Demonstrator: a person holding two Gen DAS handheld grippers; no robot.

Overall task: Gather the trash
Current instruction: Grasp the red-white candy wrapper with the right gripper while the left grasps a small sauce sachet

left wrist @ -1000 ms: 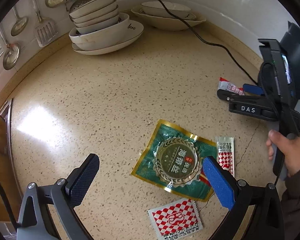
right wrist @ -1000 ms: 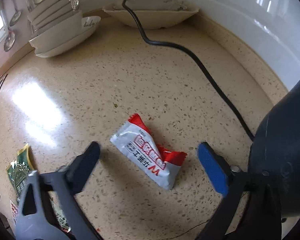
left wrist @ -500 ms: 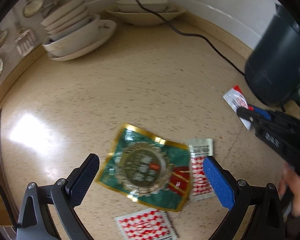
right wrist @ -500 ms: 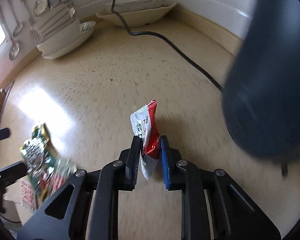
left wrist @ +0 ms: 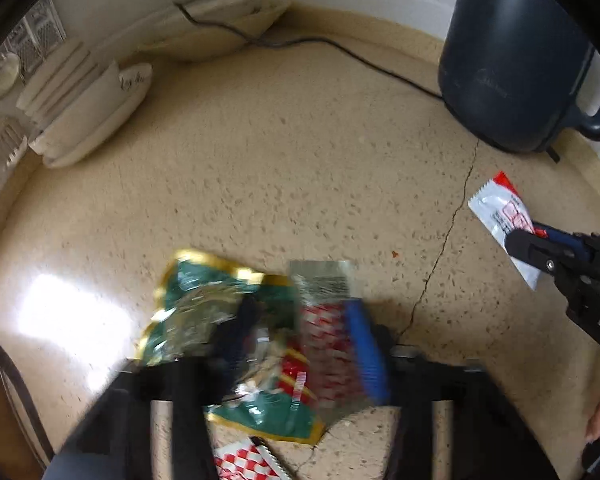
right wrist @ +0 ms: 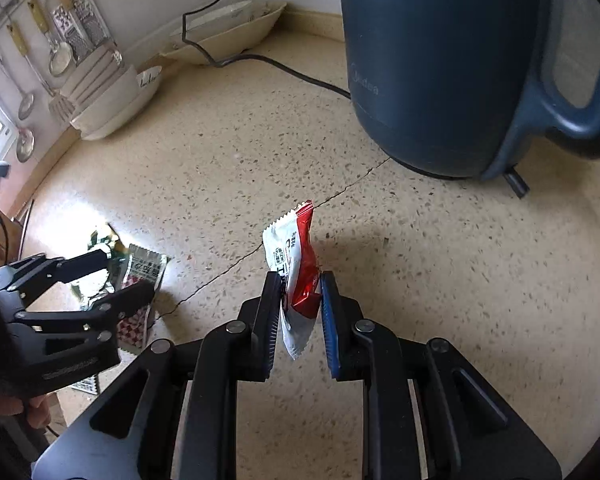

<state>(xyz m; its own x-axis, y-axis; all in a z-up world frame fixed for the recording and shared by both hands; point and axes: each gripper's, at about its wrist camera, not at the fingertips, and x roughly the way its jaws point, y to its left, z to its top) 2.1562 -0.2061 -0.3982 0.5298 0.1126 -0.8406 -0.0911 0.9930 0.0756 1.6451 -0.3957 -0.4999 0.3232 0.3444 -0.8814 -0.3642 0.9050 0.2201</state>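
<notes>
Left gripper (left wrist: 300, 340) fills the bottom of its own wrist view, blurred, its jaws just now closing in on the trash: the crumpled green foil packet (left wrist: 204, 312) and the silver sachet with red checks (left wrist: 324, 312) sit bunched between the dark finger and the blue pad, and the pads look to be pressing on them. A second red-checked sachet (left wrist: 244, 460) lies flat on the speckled countertop (left wrist: 284, 168) just below, partly cut off by the frame edge. At the right edge the right gripper (left wrist: 528, 240) reaches in, pinching a white and red wrapper (left wrist: 500, 212) that sticks out past its tips. A dark blue kettle (left wrist: 508, 56) stands at the back right, its black cord (left wrist: 360, 60) running along the counter toward a shallow bowl by the wall. Stacked white bowls (left wrist: 84, 116) sit at the left

Right wrist view: the right gripper (right wrist: 300, 280) stands narrow, clamped on the white and red wrapper (right wrist: 294, 256), which stands upright between the pads, lifted clear of the countertop (right wrist: 440, 280) with its shadow beside it. The kettle (right wrist: 440, 64) looms close behind, handle to the right. At the left the left gripper (right wrist: 120, 276) is down over the green packet (right wrist: 104, 244) and the checked sachet (right wrist: 144, 268). Utensils (right wrist: 60, 40) hang on the wall above the stacked bowls (right wrist: 112, 100)
</notes>
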